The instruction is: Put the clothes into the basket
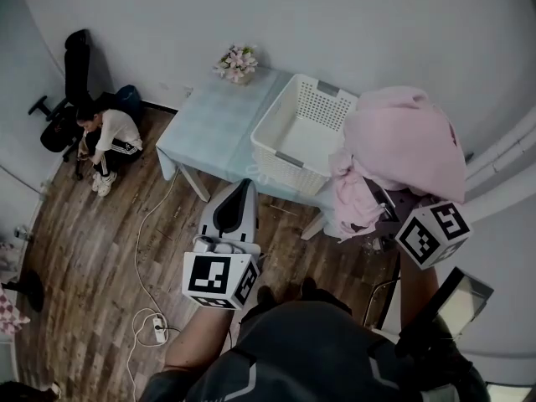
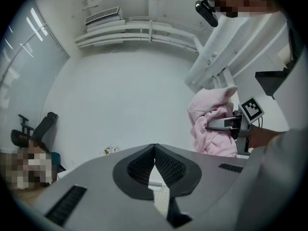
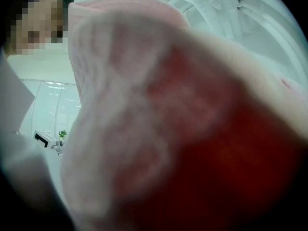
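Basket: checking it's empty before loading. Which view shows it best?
Head view: most of the basket, apparently empty. Left gripper view shows only a sliver of its mesh; right gripper view is blocked by pink cloth.

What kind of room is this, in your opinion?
Probably an office or studio room: a black office chair on wood-look floor, a power strip with loose cable, and a laundry basket on a small table.

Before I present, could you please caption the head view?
Right tool holds pink garment beside empty white basket on table; left tool shut.
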